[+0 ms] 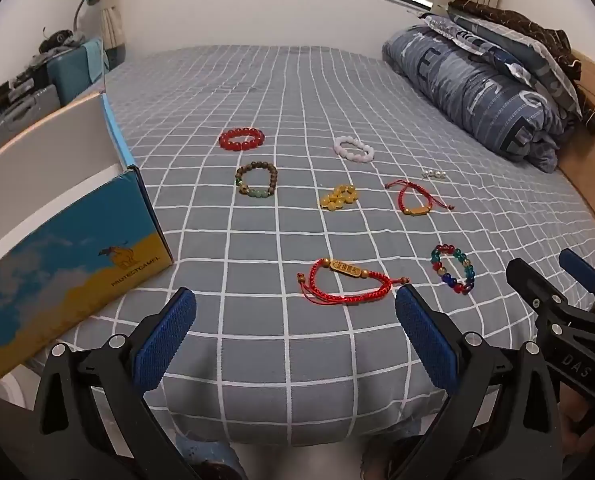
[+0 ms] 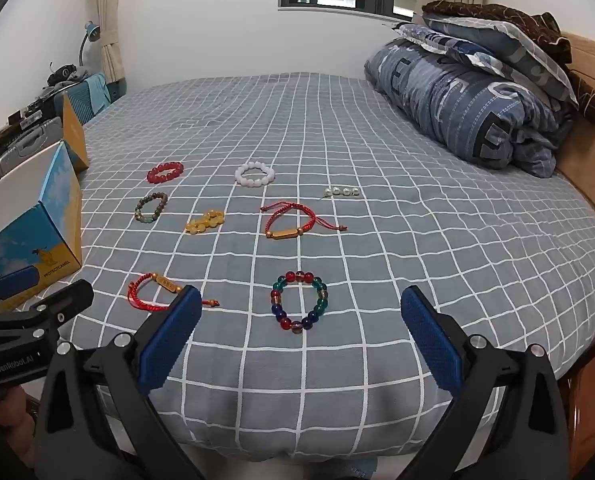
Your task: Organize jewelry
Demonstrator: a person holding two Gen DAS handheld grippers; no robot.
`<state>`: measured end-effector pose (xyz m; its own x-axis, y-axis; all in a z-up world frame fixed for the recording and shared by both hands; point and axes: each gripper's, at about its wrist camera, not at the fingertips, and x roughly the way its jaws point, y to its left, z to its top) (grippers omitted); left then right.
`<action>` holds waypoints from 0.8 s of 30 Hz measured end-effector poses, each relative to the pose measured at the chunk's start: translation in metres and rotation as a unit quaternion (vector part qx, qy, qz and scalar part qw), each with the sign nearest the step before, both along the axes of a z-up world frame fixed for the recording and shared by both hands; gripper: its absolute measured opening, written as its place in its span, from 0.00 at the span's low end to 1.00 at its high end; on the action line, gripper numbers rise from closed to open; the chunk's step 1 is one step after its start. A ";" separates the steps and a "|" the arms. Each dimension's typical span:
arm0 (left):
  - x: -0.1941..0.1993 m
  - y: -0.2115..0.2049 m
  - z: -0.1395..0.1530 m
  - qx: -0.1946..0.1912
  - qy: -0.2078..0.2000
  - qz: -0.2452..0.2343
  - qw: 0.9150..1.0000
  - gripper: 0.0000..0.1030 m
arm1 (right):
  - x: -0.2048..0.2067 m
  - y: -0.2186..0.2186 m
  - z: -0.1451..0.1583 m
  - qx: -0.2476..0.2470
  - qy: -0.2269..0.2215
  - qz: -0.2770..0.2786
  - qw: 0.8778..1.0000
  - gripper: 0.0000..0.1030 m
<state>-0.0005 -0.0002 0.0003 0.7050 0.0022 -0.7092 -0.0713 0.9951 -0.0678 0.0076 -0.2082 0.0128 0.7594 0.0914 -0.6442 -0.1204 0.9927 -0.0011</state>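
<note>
Several bracelets lie on the grey checked bed. Nearest are a red cord bracelet with a gold tag and a multicoloured bead bracelet. Farther lie a red bead bracelet, a brown-green one, a yellow one, a white one, another red cord bracelet and a short pearl strand. My left gripper and my right gripper are open and empty at the bed's near edge.
An open blue-and-yellow box stands at the bed's left edge. A folded blue duvet with pillows lies at the right, against a wooden headboard. Cases and clutter sit far left.
</note>
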 end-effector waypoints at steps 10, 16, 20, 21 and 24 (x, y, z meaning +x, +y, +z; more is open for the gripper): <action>0.002 -0.002 -0.006 0.010 0.009 0.005 1.000 0.95 | 0.005 0.001 -0.006 -0.002 0.016 0.003 1.000 0.93; 0.003 -0.001 -0.006 0.011 0.013 0.006 1.000 0.95 | 0.005 0.003 -0.009 -0.003 0.015 0.000 1.000 0.93; 0.001 -0.002 -0.004 0.011 0.008 0.002 1.000 0.95 | 0.003 0.002 -0.006 0.001 0.013 -0.004 1.000 0.93; 0.000 -0.002 -0.004 0.011 0.006 0.001 1.000 0.95 | 0.003 0.002 -0.006 -0.001 0.013 -0.004 1.000 0.93; 0.000 -0.003 -0.003 0.013 0.004 0.001 1.000 0.95 | 0.003 0.002 -0.006 0.002 0.014 -0.005 1.000 0.93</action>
<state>-0.0008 -0.0028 -0.0030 0.6996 0.0219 -0.7142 -0.0740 0.9964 -0.0420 0.0106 -0.2067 0.0071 0.7423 0.0864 -0.6644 -0.1111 0.9938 0.0051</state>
